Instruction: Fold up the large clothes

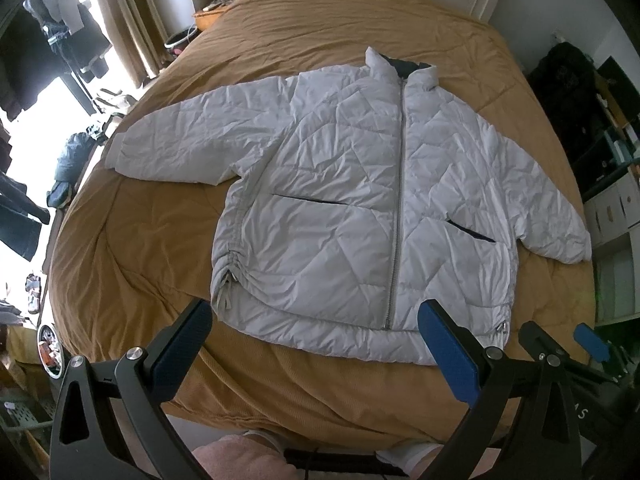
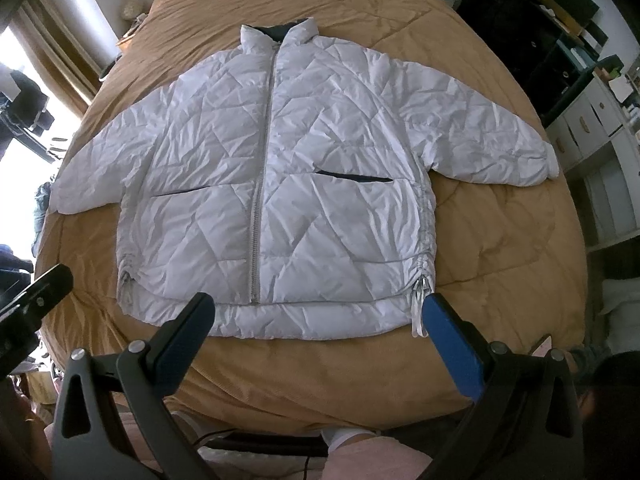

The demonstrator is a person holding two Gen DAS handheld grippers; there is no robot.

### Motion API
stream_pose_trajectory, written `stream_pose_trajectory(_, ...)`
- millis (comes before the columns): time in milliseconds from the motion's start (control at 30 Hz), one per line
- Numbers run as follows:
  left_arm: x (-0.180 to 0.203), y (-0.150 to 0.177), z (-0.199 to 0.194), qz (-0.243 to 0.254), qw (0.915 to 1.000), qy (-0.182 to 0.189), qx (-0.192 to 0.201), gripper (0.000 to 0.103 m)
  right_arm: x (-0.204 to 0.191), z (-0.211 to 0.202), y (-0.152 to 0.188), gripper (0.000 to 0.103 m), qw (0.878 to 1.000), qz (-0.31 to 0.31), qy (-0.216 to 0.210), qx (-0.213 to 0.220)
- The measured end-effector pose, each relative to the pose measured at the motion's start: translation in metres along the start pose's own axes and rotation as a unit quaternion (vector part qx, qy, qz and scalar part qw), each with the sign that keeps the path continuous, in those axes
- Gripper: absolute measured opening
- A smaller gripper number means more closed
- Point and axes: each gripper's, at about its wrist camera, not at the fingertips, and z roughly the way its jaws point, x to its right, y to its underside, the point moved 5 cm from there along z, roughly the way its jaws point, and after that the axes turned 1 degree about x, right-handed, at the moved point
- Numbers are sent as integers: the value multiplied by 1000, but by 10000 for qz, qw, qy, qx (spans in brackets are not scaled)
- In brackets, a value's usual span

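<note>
A white quilted puffer jacket (image 1: 352,208) lies flat and zipped, front up, on the tan bedspread (image 1: 140,240), both sleeves spread out to the sides and the collar at the far end. It also shows in the right wrist view (image 2: 280,184). My left gripper (image 1: 316,320) is open and empty, held above the near hem. My right gripper (image 2: 320,314) is open and empty, also over the near hem; it shows at the right edge of the left wrist view (image 1: 560,338). The left gripper's body shows at the left edge of the right wrist view (image 2: 36,300).
The bed (image 2: 500,260) fills most of both views. White drawer units (image 2: 592,128) and dark shelving (image 1: 600,120) stand to the right. A bright window with curtains (image 1: 120,20) and floor clutter (image 1: 68,160) lie to the left. The person's legs (image 2: 360,452) are at the near edge.
</note>
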Motion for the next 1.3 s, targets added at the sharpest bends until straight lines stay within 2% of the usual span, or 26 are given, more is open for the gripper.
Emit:
stream_pose_trajectory(167,-14,-6,-4,-103,9997,228,-54,103,-1,-1,2,103,10000,-95,-18,17)
stream_pose_trajectory(300,-40,-28,-3,-228,9979,548,-270,103,-6,-2,4,103,9997,-257,-49,18)
stream_pose_trajectory(367,-67,-51,1,-323,9976,597,-121,103,-7,-1,6,103,9995,-294,-138,-15)
stream_pose_trajectory(433,-103,-74,17,-654,9924,1036,85,103,-9,1,7,103,9992,-333,-188,-77)
stream_pose_trajectory(467,-122,-83,28,-928,9875,1266,165,103,-8,3,7,103,9992,-345,-202,-99)
stream_pose_trajectory(500,-153,-93,49,-1407,9781,1522,199,103,-9,4,7,103,9991,-360,-209,-117)
stream_pose_trajectory(533,-173,-98,64,-1713,9720,1598,200,103,-9,5,6,103,9990,-373,-198,-135)
stream_pose_trajectory(600,-235,-110,113,-2356,9599,1499,265,102,-9,9,5,103,9990,-401,-115,-177)
stream_pose_trajectory(667,-283,-118,153,-2725,9527,1291,374,102,-8,12,4,103,9988,-455,36,-194)
stream_pose_trajectory(733,-327,-117,193,-3226,9378,1251,290,101,-6,19,2,103,9983,-505,148,-269)
stream_pose_trajectory(767,-351,-114,216,-3544,9245,1380,262,96,-3,22,2,103,9982,-487,149,-314)
stream_pose_trajectory(800,-365,-113,229,-3670,9180,1477,259,87,0,26,1,103,9981,-470,173,-357)
stream_pose_trajectory(833,-382,-113,246,-3856,9074,1647,290,82,3,31,-1,103,9977,-468,263,-414)
stream_pose_trajectory(867,-394,-114,256,-3958,8999,1792,366,78,6,35,-2,103,9972,-472,351,-463)
stream_pose_trajectory(900,-407,-117,268,-4103,8888,1981,504,78,8,40,-3,103,9965,-472,445,-527)
stream_pose_trajectory(933,-415,-119,272,-4191,8820,2071,591,78,10,45,-5,103,9959,-468,493,-596)
stream_pose_trajectory(1000,-431,-125,286,-4407,8625,2331,862,78,11,52,-8,103,9953,-482,501,-675)
stream_pose_trajectory(1033,-436,-128,290,-4451,8571,2420,934,78,11,57,-10,103,9950,-490,487,-721)
stream_pose_trajectory(1067,-440,-132,295,-4517,8478,2575,1043,78,11,59,-12,103,9948,-496,487,-745)
stream_pose_trajectory(1167,-447,-143,308,-4608,8296,2917,1198,78,11,68,-14,103,9932,-514,567,-877)
stream_pose_trajectory(1267,-459,-147,326,-4791,8167,2989,1193,78,8,73,-17,103,9931,-440,496,-969)
stream_pose_trajectory(1300,-461,-148,329,-4851,8122,2996,1239,72,6,73,-18,103,9933,-423,416,-989)
